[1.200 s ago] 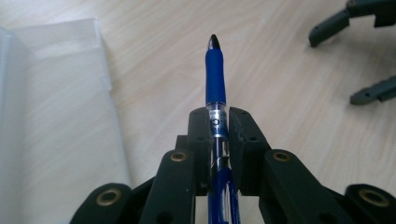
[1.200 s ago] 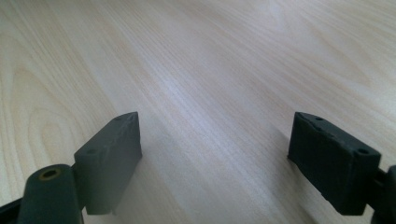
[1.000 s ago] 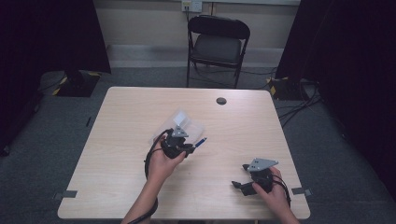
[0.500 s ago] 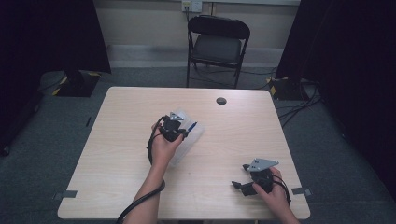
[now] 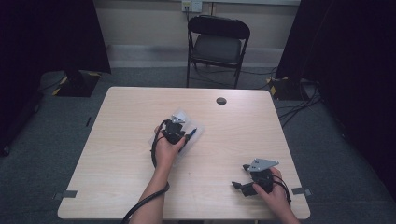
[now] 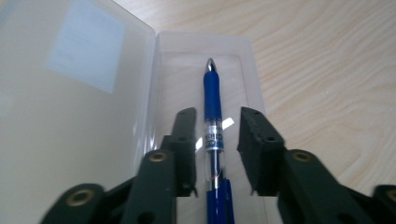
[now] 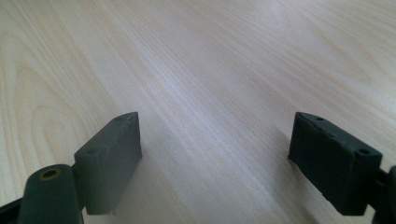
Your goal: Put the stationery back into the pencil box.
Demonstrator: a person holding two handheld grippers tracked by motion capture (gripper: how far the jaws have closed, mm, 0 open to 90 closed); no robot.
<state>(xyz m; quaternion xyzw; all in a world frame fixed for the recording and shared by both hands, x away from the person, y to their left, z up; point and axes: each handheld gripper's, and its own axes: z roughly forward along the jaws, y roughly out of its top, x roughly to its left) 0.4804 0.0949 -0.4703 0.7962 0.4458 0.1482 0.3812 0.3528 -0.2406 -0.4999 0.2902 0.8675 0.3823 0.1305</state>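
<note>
A clear plastic case [image 6: 84,93] lies open on the wooden table [image 5: 121,121], its lid folded out to one side. A blue pen [image 6: 212,98] with a silver tip lies along the case's tray. My left gripper [image 6: 217,116] hovers low over the tray, open, with one jaw on each side of the pen and a gap showing on both sides. In the high view the left gripper [image 5: 180,134] sits over the case [image 5: 181,113] at the table's middle. My right gripper [image 5: 240,176] rests near the front right corner, open wide over bare wood [image 7: 217,140].
A small black round disc [image 5: 221,101] lies toward the table's far edge. A black folding chair [image 5: 217,42] stands behind the table. Cables run over the floor at the right. Tape marks sit on the front corners.
The left gripper carried the blue pen forward to the open case and its jaws now stand apart around it. The right gripper has stayed put.
</note>
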